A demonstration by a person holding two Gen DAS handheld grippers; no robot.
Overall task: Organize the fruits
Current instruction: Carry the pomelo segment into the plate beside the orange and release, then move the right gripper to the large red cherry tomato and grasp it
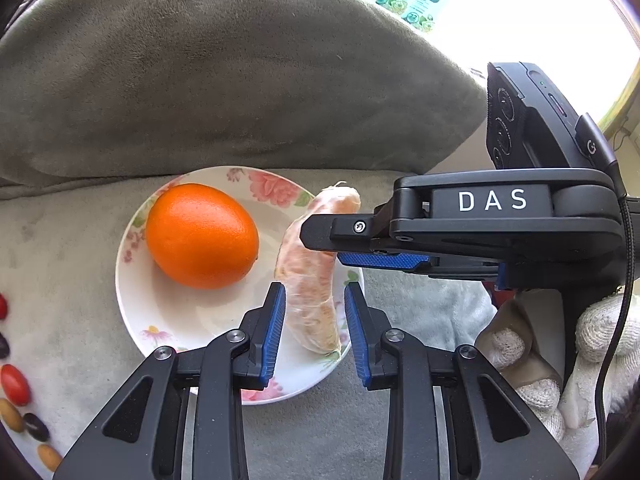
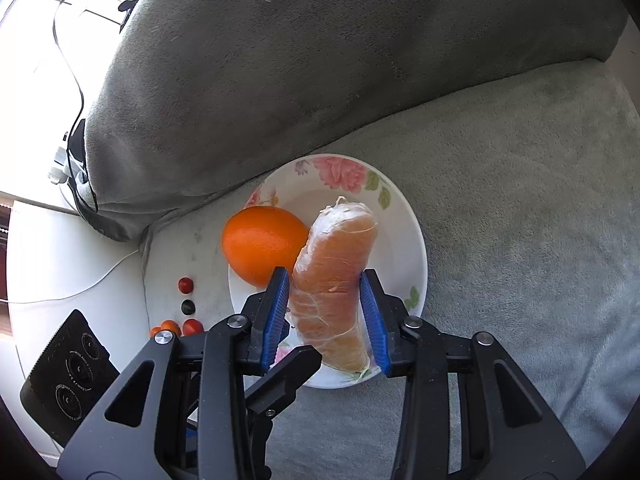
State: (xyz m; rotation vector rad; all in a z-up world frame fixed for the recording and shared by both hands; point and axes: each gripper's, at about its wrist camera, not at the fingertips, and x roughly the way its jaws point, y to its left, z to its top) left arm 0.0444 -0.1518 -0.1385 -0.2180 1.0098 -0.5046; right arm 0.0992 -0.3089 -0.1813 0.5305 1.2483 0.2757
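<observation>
A floral white plate (image 1: 160, 312) (image 2: 408, 240) lies on a grey cushion seat. On it sit an orange (image 1: 202, 235) (image 2: 264, 244) and a plastic-wrapped carrot (image 1: 310, 312) (image 2: 336, 280). My right gripper (image 2: 325, 316) straddles the carrot with both blue pads close to its sides; its arm (image 1: 500, 224) reaches in from the right in the left wrist view. My left gripper (image 1: 315, 332) is open with its fingers either side of the carrot's near end, not pressing it.
A grey back cushion (image 1: 220, 80) (image 2: 320, 60) rises behind the plate. Several small red, dark and orange fruits (image 1: 16, 384) (image 2: 186, 304) lie on the seat left of the plate. Cables and a power strip (image 2: 68, 152) are on the white surface at left.
</observation>
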